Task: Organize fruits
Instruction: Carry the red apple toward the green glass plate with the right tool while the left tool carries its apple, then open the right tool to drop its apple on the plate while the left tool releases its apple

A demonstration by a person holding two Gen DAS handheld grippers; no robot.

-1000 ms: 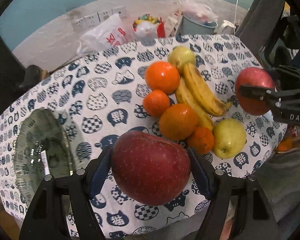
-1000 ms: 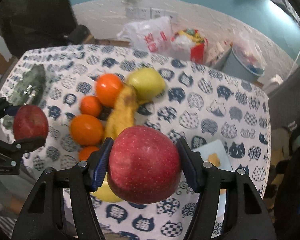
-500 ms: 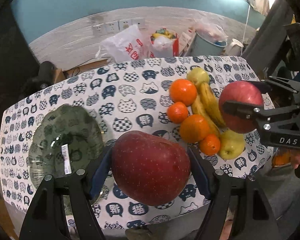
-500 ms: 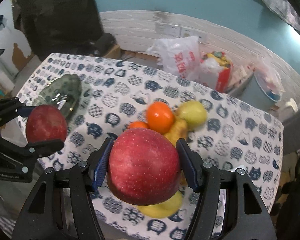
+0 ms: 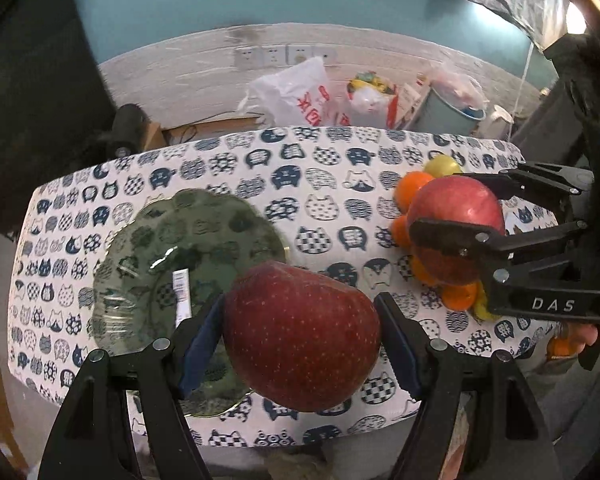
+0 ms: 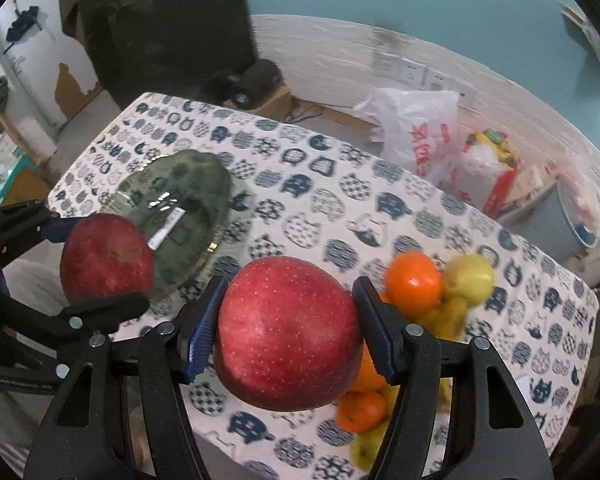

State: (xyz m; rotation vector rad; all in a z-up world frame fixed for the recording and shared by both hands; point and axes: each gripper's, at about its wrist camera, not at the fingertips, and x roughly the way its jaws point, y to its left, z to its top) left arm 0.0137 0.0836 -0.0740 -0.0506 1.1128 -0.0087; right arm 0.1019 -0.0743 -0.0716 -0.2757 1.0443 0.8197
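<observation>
My left gripper (image 5: 300,336) is shut on a dark red apple (image 5: 300,336), held above the near edge of a green glass plate (image 5: 188,240) on the cat-print tablecloth. My right gripper (image 6: 286,336) is shut on a brighter red apple (image 6: 286,336), held above the table's near edge. Each gripper shows in the other's view: the right one with its apple (image 5: 458,216) at the right, the left one with its apple (image 6: 104,256) at the left, beside the plate (image 6: 180,184). A pile of oranges (image 6: 414,282), bananas and green-yellow apples (image 6: 472,276) lies on the table's right part.
The small table (image 5: 320,168) has its edges close on all sides. Behind it on the floor stand a white plastic bag (image 5: 296,96), a red bag (image 5: 374,96) and a grey-blue bin (image 5: 452,114) by a white wall with sockets. A dark cabinet (image 6: 160,20) stands at the back left.
Both grippers have moved back and left, each still holding its apple. The plate has come toward the centre of both views and the fruit pile has slid to the right.
</observation>
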